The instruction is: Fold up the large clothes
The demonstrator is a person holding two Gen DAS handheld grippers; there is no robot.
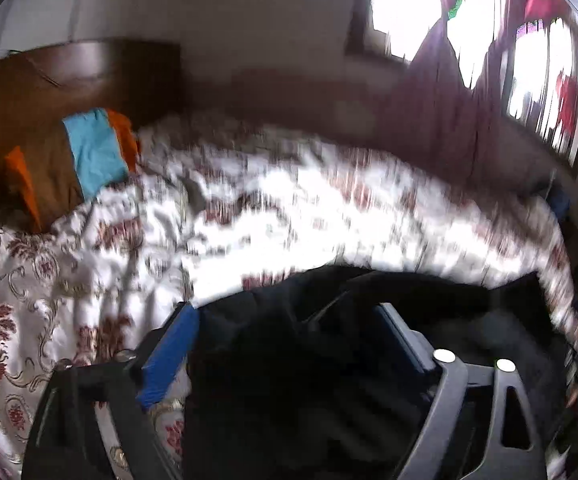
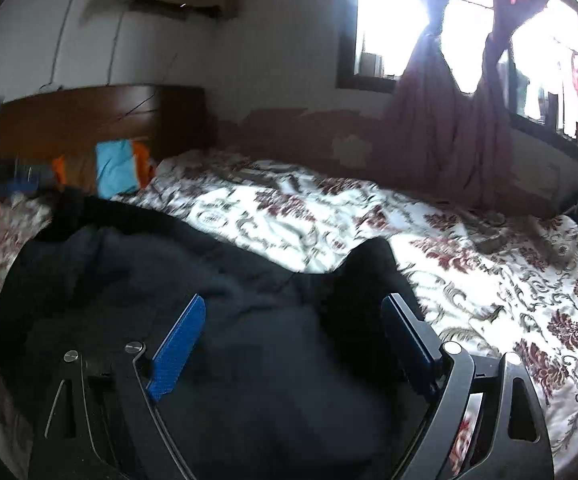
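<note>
A large dark navy garment (image 2: 129, 260) lies spread on the bed, with one dark end (image 2: 369, 264) reaching toward the middle of the floral cover. My right gripper (image 2: 293, 298) hovers over it, jaws wide apart, and its blue pads (image 2: 177, 344) press on nothing. In the left wrist view the same dark garment (image 1: 289, 400) fills the lower middle, its edge lying on the cover. My left gripper (image 1: 287, 308) is open above that edge, with cloth below the gap but not pinched. This view is blurred by motion.
The bed carries a white cover with red floral print (image 2: 489, 280). A brown wooden headboard (image 2: 89, 116) and an orange, blue and brown pillow (image 2: 117, 168) sit at the far left. Bright windows with tied maroon curtains (image 2: 441, 128) line the far wall.
</note>
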